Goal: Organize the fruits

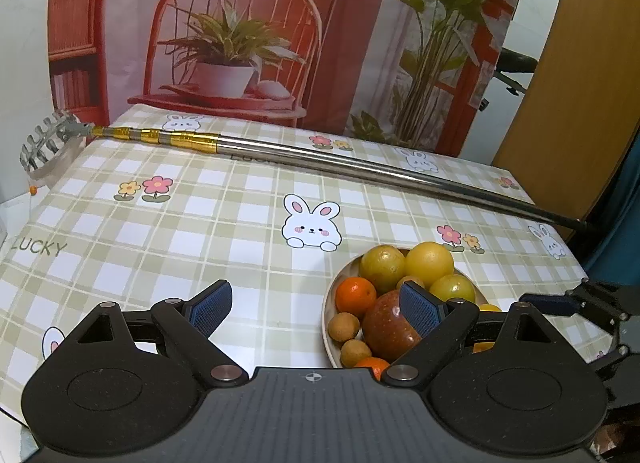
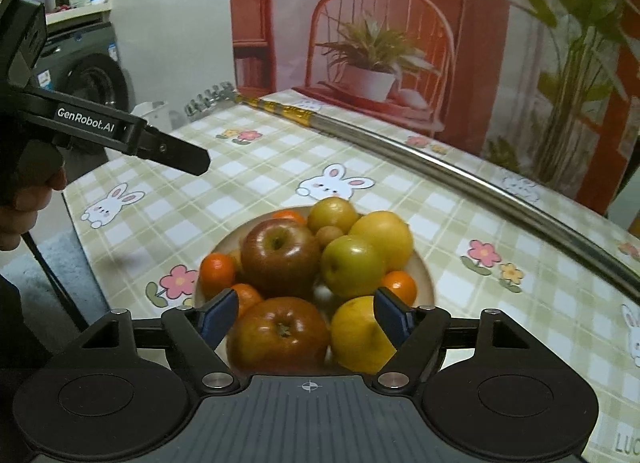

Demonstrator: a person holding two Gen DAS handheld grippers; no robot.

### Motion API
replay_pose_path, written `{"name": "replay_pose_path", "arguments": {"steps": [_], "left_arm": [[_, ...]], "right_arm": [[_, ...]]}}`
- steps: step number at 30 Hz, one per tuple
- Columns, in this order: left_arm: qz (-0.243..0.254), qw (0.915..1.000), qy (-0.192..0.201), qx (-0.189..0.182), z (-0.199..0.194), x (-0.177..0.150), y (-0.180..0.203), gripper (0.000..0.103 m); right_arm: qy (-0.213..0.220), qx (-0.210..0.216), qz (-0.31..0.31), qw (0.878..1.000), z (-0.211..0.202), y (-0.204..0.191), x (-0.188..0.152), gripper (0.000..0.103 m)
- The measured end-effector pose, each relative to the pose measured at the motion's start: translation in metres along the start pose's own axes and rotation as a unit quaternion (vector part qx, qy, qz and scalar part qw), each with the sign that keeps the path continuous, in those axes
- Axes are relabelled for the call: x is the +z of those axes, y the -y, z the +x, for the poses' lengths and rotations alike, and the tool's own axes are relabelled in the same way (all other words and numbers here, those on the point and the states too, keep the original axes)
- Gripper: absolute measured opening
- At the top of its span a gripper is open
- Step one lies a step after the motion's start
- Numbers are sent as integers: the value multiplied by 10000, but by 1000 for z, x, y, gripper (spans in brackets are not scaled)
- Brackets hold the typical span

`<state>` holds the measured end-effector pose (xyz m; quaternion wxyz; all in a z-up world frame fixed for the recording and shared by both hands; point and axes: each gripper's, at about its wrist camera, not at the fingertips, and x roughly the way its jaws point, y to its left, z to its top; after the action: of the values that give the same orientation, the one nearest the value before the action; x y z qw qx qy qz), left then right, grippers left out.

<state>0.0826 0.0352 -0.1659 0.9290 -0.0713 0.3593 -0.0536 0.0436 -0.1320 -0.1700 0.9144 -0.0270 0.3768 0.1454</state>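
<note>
A cream plate (image 2: 224,241) on the checked tablecloth is heaped with fruit: two red apples (image 2: 280,259) (image 2: 280,333), yellow and green-yellow round fruits (image 2: 384,235), tangerines (image 2: 216,269) and small brown longans (image 1: 343,326). My right gripper (image 2: 304,317) hovers over the plate's near side. Its jaws stand apart around the near apple and a yellow fruit (image 2: 356,337), and the pads do not visibly press on either. My left gripper (image 1: 316,309) is wide open left of the plate (image 1: 326,315) with nothing between its pads. Its right finger (image 1: 420,313) overlaps an apple (image 1: 386,327).
A long telescopic metal rod with a claw head (image 1: 320,159) lies slantwise across the far part of the table (image 1: 160,231). A printed backdrop stands behind the table. A hand (image 2: 24,199) holds the left gripper's handle. The table's edges fall off at left and right.
</note>
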Motion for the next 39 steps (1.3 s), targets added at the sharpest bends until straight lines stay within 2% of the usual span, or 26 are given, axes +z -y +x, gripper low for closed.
{"name": "replay_pose_path", "arguments": {"steps": [6, 8, 15, 24, 33, 39], "left_arm": [[181, 9997, 115, 87, -4, 3, 4, 92], [276, 9994, 175, 104, -6, 5, 6, 92], [590, 9975, 393, -47, -19, 17, 14, 94], [795, 9914, 1021, -215, -59, 44, 28, 98], [880, 9802, 1765, -190, -106, 69, 48, 103], [964, 9743, 2028, -187, -129, 77, 63, 103]], "right_arm": [[165, -304, 263, 9991, -11, 7, 5, 78], [206, -398, 414, 9981, -16, 11, 8, 88], [496, -639, 940, 9923, -38, 25, 20, 103], [1000, -980, 1280, 9818, -73, 29, 44, 102], [1694, -1391, 1621, 9621, -123, 34, 69, 103], [2113, -1609, 1641, 9500, -153, 35, 80, 103]]}}
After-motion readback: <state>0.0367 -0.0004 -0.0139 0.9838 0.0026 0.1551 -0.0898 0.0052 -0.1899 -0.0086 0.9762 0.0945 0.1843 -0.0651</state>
